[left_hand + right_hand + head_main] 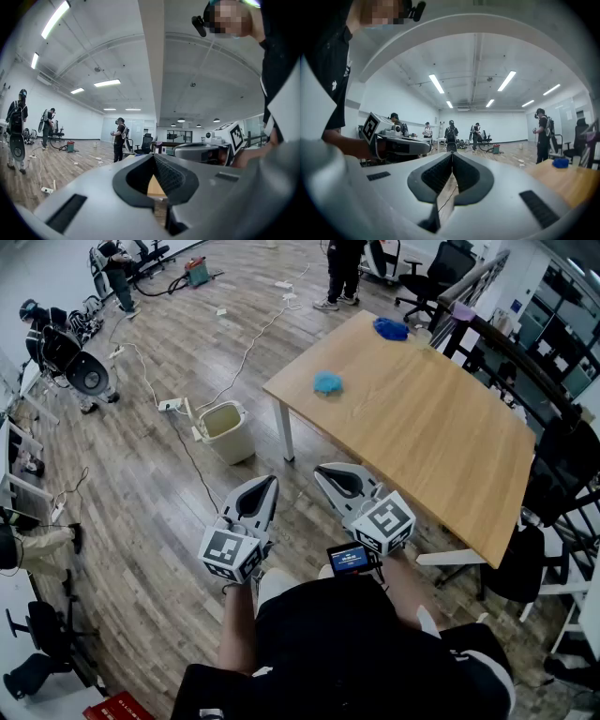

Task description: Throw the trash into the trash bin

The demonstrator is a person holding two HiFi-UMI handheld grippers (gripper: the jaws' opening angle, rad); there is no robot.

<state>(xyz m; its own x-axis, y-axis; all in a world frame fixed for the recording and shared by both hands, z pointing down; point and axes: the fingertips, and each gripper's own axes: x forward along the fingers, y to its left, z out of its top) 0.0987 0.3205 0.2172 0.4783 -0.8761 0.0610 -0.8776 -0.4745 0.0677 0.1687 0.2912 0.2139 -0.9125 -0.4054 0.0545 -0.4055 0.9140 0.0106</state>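
Two pieces of trash lie on the wooden table (441, 442): a light blue crumpled wad (327, 382) near its left corner and a darker blue wad (391, 329) at the far edge. The dark wad (560, 162) also shows in the right gripper view. A cream trash bin (227, 430) stands on the floor left of the table. My left gripper (265, 482) and right gripper (325, 471) are held level side by side in front of my body, short of the table's near corner. Both are shut and hold nothing (153, 157) (452, 154).
A white cable and a power strip (173, 405) run across the wood floor beside the bin. Several people stand far off at the back and left. Black office chairs (553, 474) and a railing (525, 362) line the table's right side.
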